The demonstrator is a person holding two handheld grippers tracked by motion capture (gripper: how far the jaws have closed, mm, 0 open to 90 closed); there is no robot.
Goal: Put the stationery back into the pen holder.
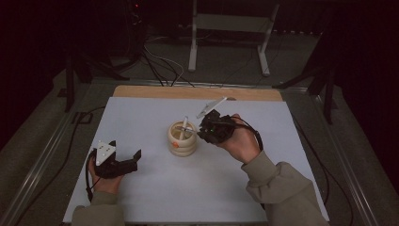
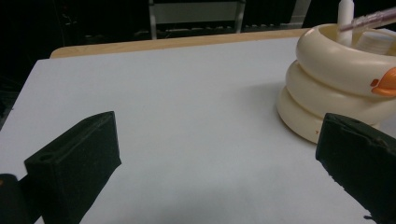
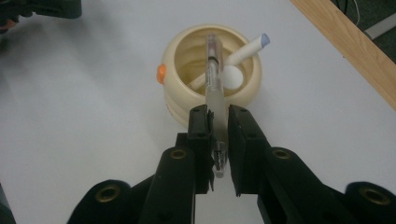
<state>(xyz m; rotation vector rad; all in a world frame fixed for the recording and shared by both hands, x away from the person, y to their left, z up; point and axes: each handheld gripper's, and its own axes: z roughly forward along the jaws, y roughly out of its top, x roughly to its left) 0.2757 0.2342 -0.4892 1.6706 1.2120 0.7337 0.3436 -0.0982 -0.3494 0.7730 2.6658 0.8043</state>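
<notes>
A cream ringed pot [image 1: 182, 140] with an orange knob stands mid-table. My right gripper [image 3: 218, 114] is shut on a clear pen [image 3: 214, 65] whose far end lies over the mouth of the pot [image 3: 180, 53]. Two white markers [image 3: 245, 49] lean inside the pot. In the high view the right gripper [image 1: 201, 131] hovers just right of the pot, tilted toward it. My left gripper [image 1: 127, 157] rests low at the table's left front, open and holding nothing. In the left gripper view the left gripper [image 2: 217, 123] has its jaws wide apart, with the pot [image 2: 327, 79] ahead on the right.
The white table top [image 1: 155, 188] ends in a wooden strip [image 1: 155, 92] along the far edge. Beyond it are a dark floor, cables [image 1: 160, 66] and a metal stand [image 1: 228, 21].
</notes>
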